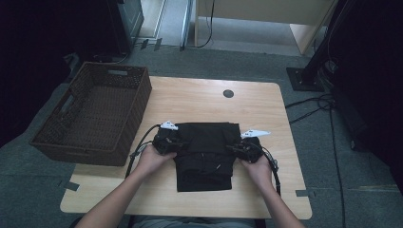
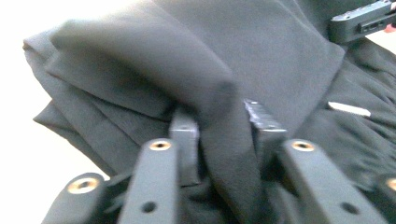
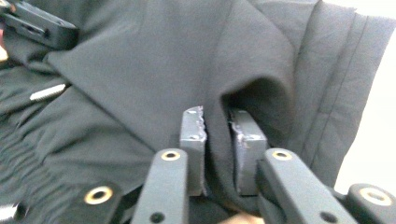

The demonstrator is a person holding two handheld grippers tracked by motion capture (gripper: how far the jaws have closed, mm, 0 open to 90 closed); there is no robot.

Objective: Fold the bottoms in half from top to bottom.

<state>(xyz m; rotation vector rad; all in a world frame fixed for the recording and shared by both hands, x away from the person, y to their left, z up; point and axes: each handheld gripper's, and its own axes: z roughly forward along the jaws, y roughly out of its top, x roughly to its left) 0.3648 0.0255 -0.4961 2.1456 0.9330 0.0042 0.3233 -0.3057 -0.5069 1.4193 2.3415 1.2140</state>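
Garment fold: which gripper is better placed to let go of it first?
Left, probably. The left gripper has visible slack around the cloth between its pads, while the right gripper sits closer on its fold. The garment lies folded on the table.

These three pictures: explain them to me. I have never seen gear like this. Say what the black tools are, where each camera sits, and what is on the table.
A person sits at a wooden table and holds a two-jaw tool in each hand: the left gripper and the right gripper. The high view looks down from above. The other two cameras ride on the grippers and look along their jaws. A folded black garment lies on the table, with a brown woven basket at its left edge. Each gripper has a fold of the garment between its pads; the left jaws stand slightly apart from the cloth.
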